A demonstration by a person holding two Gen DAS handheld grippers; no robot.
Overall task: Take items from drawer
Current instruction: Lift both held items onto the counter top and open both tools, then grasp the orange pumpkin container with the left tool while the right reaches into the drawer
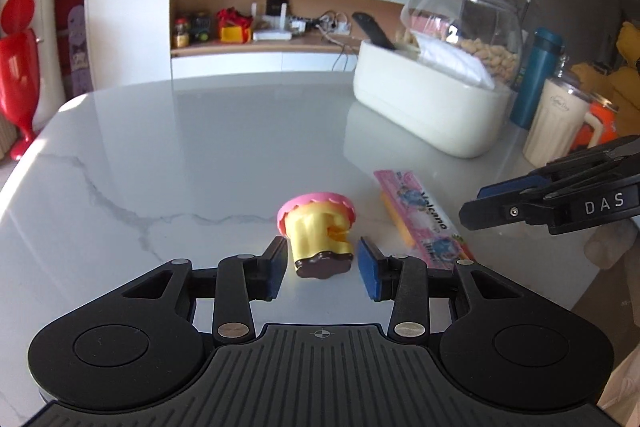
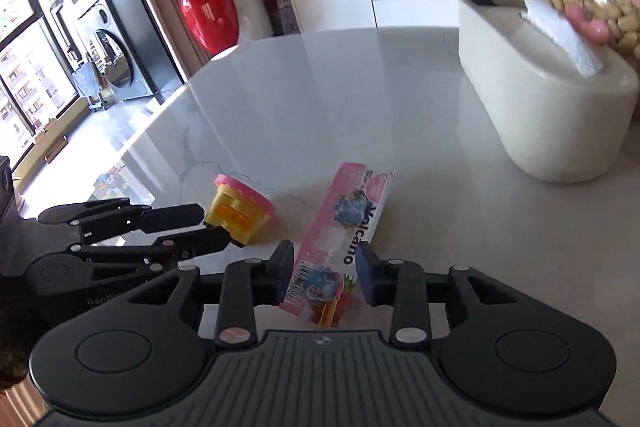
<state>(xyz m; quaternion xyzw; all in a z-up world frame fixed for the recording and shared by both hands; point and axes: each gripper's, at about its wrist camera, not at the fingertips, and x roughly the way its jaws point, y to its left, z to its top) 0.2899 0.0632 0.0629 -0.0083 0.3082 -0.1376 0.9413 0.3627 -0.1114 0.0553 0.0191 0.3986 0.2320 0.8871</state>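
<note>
Black left gripper (image 1: 322, 269) parted, pads clear of yellow toy cupcake (image 1: 318, 235) lying tipped on marble surface (image 1: 200, 155) between them. Right gripper (image 2: 323, 277) loosened around pink snack packet (image 2: 340, 239), just right of cupcake, pads not pressing. White bin (image 1: 428, 107) well beyond cupcake.
</note>
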